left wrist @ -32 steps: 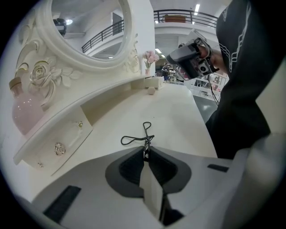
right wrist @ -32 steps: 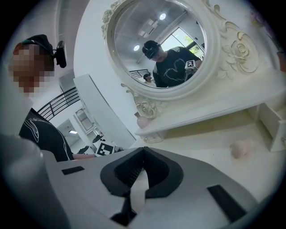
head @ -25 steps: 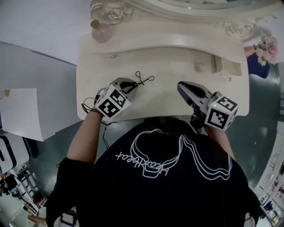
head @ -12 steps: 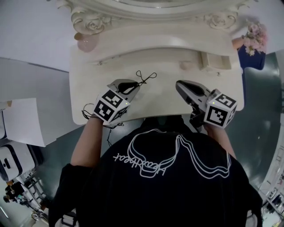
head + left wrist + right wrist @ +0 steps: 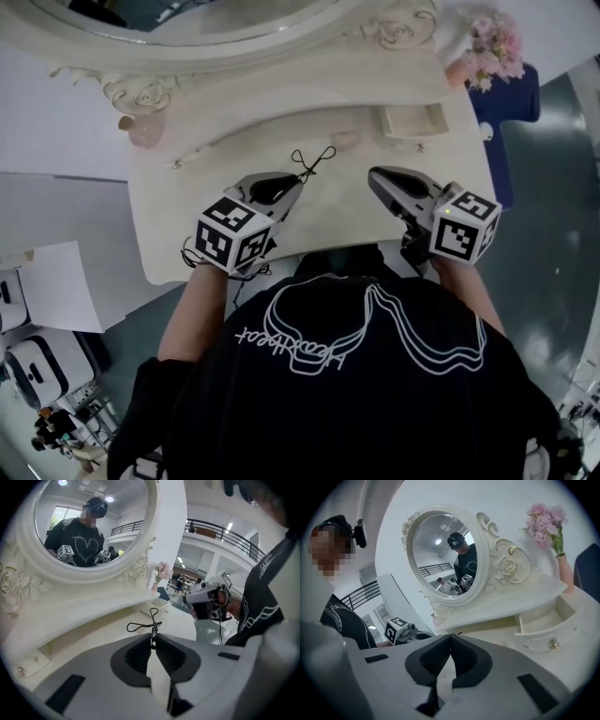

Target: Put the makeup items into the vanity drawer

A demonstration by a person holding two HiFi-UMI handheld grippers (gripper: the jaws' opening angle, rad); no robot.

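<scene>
Fingers [image 5: 136,656] of the left gripper [image 5: 298,178] are pinching the handle end of a black eyelash curler [image 5: 312,159]. Its wire loops are sticking out past the tips, over the middle of the tabletop [image 5: 187,216] and apparently clear of it. Further right, the right gripper [image 5: 375,176] is hovering over the front right part of the tabletop. Its fingers [image 5: 464,660] are pressing together with nothing between them.

The task is looking barely started. At the back left corner a round pink bottle [image 5: 145,131] is standing out in the open. Near the back edge, just left of the drawer, a small pale item [image 5: 345,141] is lying, too small to name. At the back right the little vanity drawer [image 5: 411,134] is standing pulled open, and no item is showing inside it. So the curler is the piece in hand. It is waiting to be carried right and back to the drawer, and the other pieces, if they count as makeup, are waiting their turn.
</scene>
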